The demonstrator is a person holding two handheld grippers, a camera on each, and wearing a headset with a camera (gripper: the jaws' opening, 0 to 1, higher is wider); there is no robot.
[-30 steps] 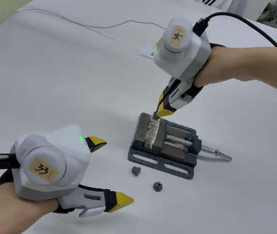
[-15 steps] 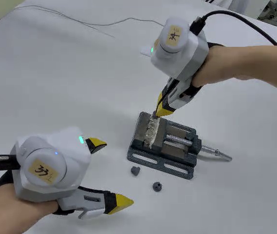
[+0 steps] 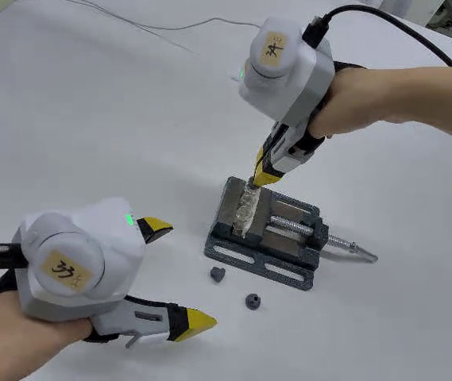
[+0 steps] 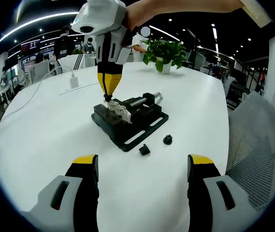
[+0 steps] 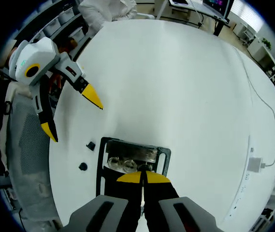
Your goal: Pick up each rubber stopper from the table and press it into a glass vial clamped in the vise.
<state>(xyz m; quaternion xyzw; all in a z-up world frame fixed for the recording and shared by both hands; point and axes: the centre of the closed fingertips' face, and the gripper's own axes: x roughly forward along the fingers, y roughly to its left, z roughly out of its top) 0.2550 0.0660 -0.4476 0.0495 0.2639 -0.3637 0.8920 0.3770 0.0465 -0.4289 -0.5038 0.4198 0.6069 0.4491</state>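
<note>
Two stoppers (image 3: 218,274) lie loose on the worktop (image 3: 90,119) just beside the vise (image 3: 241,258), toward the near edge. Right gripper (image 3: 261,178) pressed together, tips at the clamped vials (image 3: 245,208). Left gripper (image 3: 176,275) spread, well apart.

Left hand-held gripper (image 3: 179,275) jaws spread wide, right hand-held gripper (image 3: 259,178) jaws together, pointing down
</note>
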